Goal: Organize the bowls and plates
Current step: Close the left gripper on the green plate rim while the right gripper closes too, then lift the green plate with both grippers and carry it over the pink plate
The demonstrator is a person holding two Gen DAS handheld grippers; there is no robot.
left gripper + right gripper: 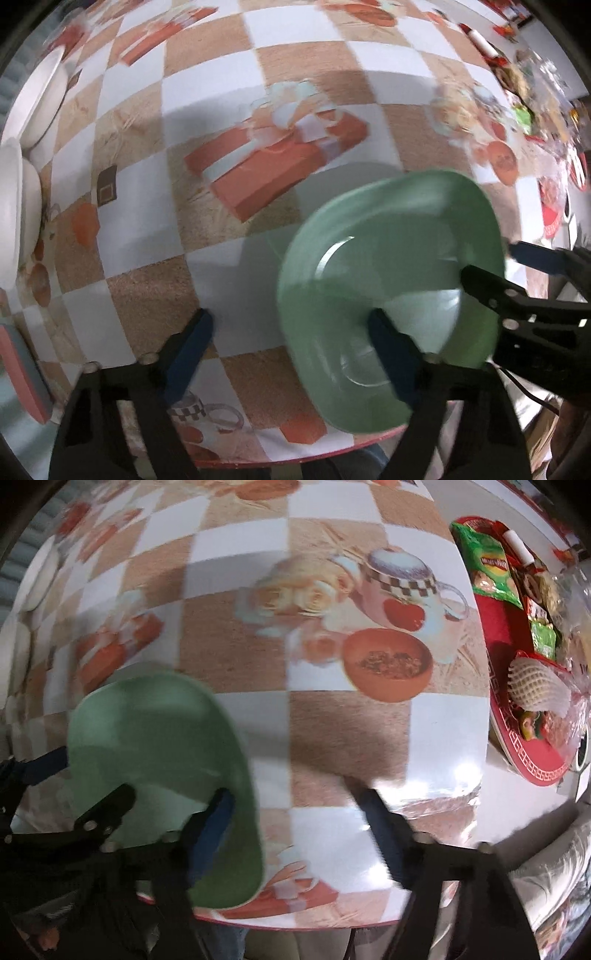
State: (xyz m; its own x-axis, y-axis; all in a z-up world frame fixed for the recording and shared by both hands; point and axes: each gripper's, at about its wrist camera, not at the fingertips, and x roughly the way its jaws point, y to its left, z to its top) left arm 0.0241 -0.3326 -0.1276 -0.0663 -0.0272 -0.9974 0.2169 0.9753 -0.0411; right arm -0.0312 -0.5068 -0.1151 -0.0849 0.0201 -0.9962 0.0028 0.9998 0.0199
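Note:
A pale green plate (388, 266) is held tilted above the near edge of the checked tablecloth. In the left wrist view my left gripper (291, 354) is open; its right finger lies over the plate's inside and its left finger is over the cloth. The other gripper's fingers (491, 291) come in from the right, one above and one below the plate's rim. In the right wrist view the plate (155, 738) is at the lower left and my right gripper (299, 834) is open over the cloth. The other gripper (103, 819) straddles the plate's rim there.
White bowls and plates (33, 110) stand on edge at the far left. A red tray (498, 635) with snack packets and wrapped fruit sits at the right. The table's near edge (295, 454) runs just in front of the grippers.

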